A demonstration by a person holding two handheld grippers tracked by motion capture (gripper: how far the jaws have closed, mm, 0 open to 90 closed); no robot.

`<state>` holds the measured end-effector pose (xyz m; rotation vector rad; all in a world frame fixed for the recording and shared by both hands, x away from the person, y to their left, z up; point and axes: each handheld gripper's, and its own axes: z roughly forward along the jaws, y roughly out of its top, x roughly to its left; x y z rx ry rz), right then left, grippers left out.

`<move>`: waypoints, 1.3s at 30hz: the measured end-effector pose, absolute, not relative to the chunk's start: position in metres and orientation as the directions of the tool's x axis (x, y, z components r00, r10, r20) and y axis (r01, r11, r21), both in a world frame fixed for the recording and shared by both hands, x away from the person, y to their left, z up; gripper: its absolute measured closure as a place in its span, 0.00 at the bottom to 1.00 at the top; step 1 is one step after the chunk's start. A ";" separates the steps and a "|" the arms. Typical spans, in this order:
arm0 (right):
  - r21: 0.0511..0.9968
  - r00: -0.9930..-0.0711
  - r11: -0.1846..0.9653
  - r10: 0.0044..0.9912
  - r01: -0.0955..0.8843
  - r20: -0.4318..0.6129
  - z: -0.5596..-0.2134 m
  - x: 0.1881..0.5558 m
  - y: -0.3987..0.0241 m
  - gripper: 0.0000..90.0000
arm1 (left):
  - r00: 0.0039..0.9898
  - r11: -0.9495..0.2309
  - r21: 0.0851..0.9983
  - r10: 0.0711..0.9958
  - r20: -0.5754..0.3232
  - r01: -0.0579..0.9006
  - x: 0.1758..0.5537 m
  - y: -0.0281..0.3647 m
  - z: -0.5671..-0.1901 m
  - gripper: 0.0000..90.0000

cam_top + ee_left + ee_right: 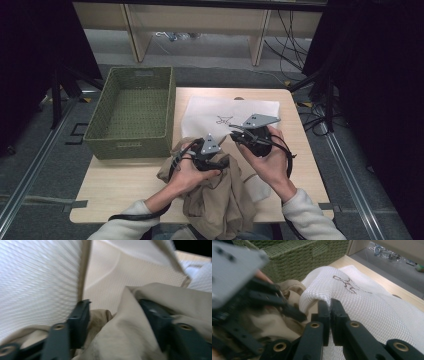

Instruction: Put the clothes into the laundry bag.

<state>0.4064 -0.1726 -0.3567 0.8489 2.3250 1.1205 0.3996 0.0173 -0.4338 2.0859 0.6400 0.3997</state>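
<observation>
We are clamping the right gripper [329, 305] on the white mesh laundry bag's [367, 302] rim | our left gripper [112, 312], jaws apart, is sitting in crumpled beige cloth [130, 340].

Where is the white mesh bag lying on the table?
In the high view the white mesh bag lies right of the green basket, beyond the beige garment.

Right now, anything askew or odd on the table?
Nothing damaged or spilled. The beige garment droops over the table's near edge, only partly inside the white mesh bag. The right tool pinches the bag's rim shut; the left tool sits open amid the cloth.
</observation>
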 end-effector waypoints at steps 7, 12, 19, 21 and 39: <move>0.803 -0.715 0.485 0.691 0.348 -0.108 -0.357 0.406 -0.172 0.98 | 0.826 -0.437 0.856 0.563 0.020 0.276 0.383 0.034 -0.409 0.26; 0.805 -0.720 0.485 0.686 0.343 -0.107 -0.358 0.408 -0.172 0.98 | 0.828 -0.387 0.882 0.561 -0.005 0.268 0.371 0.047 -0.395 0.24; 0.801 -0.715 0.485 0.691 0.351 -0.106 -0.358 0.406 -0.172 0.98 | 0.813 -0.357 0.898 0.582 0.000 0.256 0.355 0.082 -0.376 0.19; 0.800 -0.721 0.491 0.684 0.344 -0.110 -0.358 0.408 -0.172 0.98 | 0.801 -0.360 0.893 0.599 0.000 0.270 0.354 0.101 -0.378 0.18; 0.786 -0.728 0.503 0.678 0.359 -0.102 -0.361 0.408 -0.170 0.98 | 0.886 -0.669 0.686 0.457 0.079 0.284 0.374 0.062 -0.459 0.45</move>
